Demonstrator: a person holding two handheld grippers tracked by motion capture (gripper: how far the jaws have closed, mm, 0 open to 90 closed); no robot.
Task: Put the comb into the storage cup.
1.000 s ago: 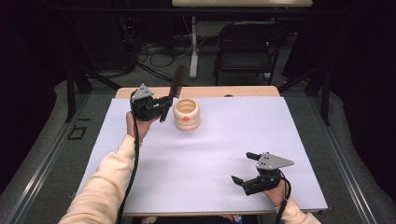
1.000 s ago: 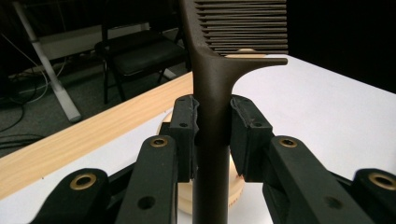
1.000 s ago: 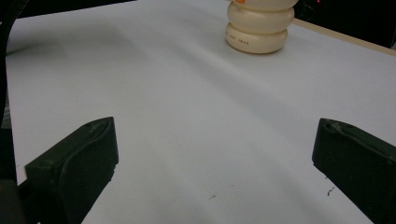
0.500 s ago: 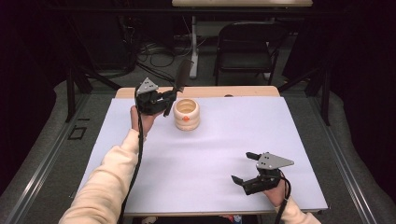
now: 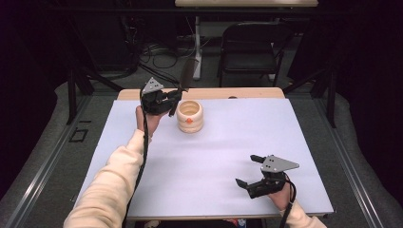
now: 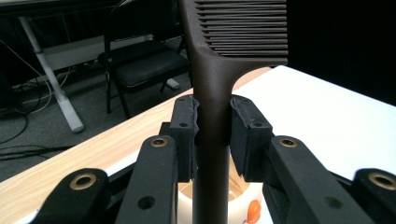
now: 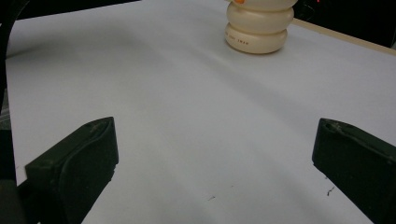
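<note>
Left gripper (image 5: pixel 172 100) clamped on dark comb (image 6: pixel 219 70) by its handle, beside the ribbed cream pot (image 5: pixel 189 116) at the table's (image 5: pixel 214 156) far edge. Comb's long axis runs up and away, teeth end high, top cropped in the left gripper view. A second ago it leaned closer over the pot. Right gripper (image 5: pixel 247 171) jaws spread, empty, near corner.

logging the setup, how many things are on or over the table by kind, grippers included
grippers: 2, the left gripper shut on the comb, the right gripper open
combs: 1, the dark comb
holders: 1, the cream ribbed cup on the white table
total: 4
</note>
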